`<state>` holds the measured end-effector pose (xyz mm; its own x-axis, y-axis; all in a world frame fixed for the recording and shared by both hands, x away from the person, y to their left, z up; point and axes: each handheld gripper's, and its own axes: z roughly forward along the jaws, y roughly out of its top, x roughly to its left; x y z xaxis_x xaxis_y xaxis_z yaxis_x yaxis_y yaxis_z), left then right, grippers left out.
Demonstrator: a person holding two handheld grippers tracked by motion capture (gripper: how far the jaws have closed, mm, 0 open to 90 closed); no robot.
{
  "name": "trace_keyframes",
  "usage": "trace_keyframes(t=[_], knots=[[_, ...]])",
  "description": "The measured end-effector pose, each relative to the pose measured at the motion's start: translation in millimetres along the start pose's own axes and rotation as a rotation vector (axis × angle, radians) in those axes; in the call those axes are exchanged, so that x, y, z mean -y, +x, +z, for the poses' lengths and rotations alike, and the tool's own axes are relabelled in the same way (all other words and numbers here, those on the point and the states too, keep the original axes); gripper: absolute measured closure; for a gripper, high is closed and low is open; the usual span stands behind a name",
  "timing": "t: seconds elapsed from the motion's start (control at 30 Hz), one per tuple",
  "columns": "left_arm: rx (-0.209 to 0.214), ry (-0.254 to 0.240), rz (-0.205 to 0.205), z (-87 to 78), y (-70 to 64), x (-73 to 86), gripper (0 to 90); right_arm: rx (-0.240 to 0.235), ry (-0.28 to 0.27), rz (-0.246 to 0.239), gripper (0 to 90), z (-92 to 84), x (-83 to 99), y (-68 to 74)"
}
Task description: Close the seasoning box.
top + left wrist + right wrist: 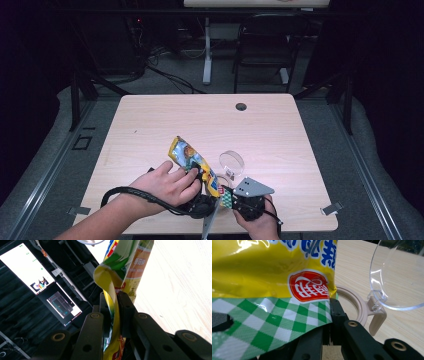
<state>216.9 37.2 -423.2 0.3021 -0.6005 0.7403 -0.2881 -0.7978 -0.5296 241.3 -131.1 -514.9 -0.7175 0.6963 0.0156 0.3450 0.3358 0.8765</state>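
A pale wooden table (150, 120) is seen from above in a dark room. Near its front edge, at about six o'clock, a person's two hands each hold a black two-jaw gripper, and both grip one yellow snack bag (192, 162).

The bag lies tilted, its top end pointing toward eleven o'clock and its lower end toward five o'clock. The left gripper (200, 175) comes in from seven o'clock with the left hand (167, 186) wrapped over it. In the left gripper view its jaws are nearly closed, pinching a folded yellow edge of the bag (112, 300) between them.

The right gripper (231, 196), carrying a grey three-cornered plate, sits at the bag's lower end, at about five o'clock from the left gripper, with the right hand (260, 225) under it. In the right gripper view its jaws are closed tight on the green-and-white checked bottom edge of the bag (287, 322), just below a red logo.

A clear round container with its lid open (231, 162) stands just beside the bag at its three o'clock side. Its beige ring and clear lid (397, 277) appear close behind the bag in the right gripper view.
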Motion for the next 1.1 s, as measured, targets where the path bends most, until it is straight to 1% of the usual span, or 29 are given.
trace_keyframes(t=[0.03, 0.2, 0.27, 0.37, 0.43, 0.47, 0.53, 0.63, 0.7, 0.73, 0.77, 0.97, 1.1], knots=[[-0.006, -0.001, 0.001, 0.2, -0.5, -0.1, 84.1, 0.000, 0.000, 0.000, 88.8, 0.4, 0.0, 0.2], [-0.007, 0.002, 0.005, -0.2, -1.5, -0.3, 84.3, -0.003, 0.006, -0.005, 88.8, 3.2, -0.1, 1.5], [-0.001, 0.007, 0.006, -0.8, -1.2, -0.4, 84.4, -0.003, 0.002, -0.005, 88.9, 4.1, -0.4, 1.3], [-0.012, 0.003, 0.005, -0.7, -1.6, -0.3, 84.3, -0.004, 0.002, -0.003, 88.9, 5.2, -0.8, 1.2], [-0.010, 0.003, 0.004, -0.9, -1.5, -0.7, 84.3, -0.007, 0.005, -0.008, 88.9, 5.9, -1.0, 1.2], [-0.002, 0.007, 0.005, -1.4, -0.9, -1.1, 84.3, -0.005, 0.004, -0.006, 88.8, 6.4, -1.0, 1.5], [-0.011, 0.002, 0.004, -1.2, -0.8, -1.3, 84.3, -0.007, 0.004, -0.005, 88.8, 6.4, -1.0, 1.2], [-0.014, 0.001, 0.002, -1.1, -0.1, -1.8, 84.2, -0.007, 0.005, -0.002, 88.8, 6.2, -1.1, 0.5], [-0.014, -0.001, 0.001, -1.2, 0.1, -1.8, 84.2, -0.008, 0.003, -0.001, 88.8, 5.9, -0.9, 0.5], [-0.006, 0.003, 0.001, -1.8, 0.6, -1.9, 84.2, -0.007, 0.003, -0.001, 88.8, 5.5, -0.9, 0.3], [-0.013, -0.003, -0.002, -1.3, 0.2, -1.4, 84.2, -0.007, 0.004, -0.002, 88.9, 5.0, -0.9, 0.0], [-0.013, -0.008, -0.003, -1.8, 0.1, -0.3, 84.1, -0.008, 0.012, -0.007, 88.9, 4.1, -1.3, 1.4], [-0.011, -0.007, -0.005, -2.2, 0.0, 0.7, 84.0, -0.008, 0.008, -0.004, 88.9, 3.7, -1.6, 1.9]])
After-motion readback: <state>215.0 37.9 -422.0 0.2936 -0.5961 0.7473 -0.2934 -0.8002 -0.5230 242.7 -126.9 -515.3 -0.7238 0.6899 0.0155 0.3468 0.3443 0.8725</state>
